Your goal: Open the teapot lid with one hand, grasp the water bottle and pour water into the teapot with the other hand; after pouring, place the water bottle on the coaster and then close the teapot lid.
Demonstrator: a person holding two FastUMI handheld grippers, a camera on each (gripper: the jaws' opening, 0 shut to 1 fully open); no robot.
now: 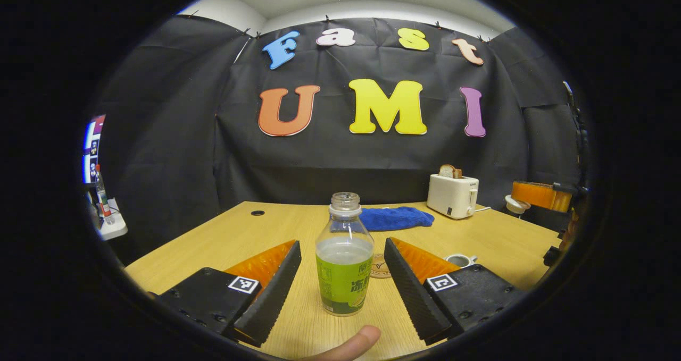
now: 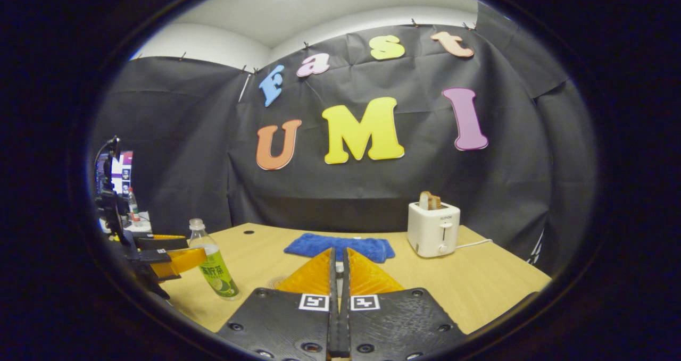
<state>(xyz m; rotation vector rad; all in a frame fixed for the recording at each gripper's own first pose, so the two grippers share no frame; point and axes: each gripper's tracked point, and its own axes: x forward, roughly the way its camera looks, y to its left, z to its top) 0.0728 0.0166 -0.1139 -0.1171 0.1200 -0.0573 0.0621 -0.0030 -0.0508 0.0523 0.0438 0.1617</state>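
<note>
The water bottle (image 1: pixel 345 254) stands uncapped and upright on the counter (image 1: pixel 495 244), between the wide-spread fingers of the left gripper (image 1: pixel 343 292), neither touching it. The right gripper (image 2: pixel 338 276) has its fingers pressed together, on what I cannot tell. Half full, thin plastic: I'd squeeze gently around the labelled waist, or it may buckle and slosh.

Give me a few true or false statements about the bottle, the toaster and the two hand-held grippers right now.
1. The water bottle has no cap on. True.
2. The left hand-held gripper is clamped on the bottle. False: its fingers stand open on either side, apart from it.
3. The right hand-held gripper is wide open. False: its fingers are together.
4. Bread sits in the toaster. True.
5. The blue cloth lies on top of the toaster. False: it lies on the table.
</note>
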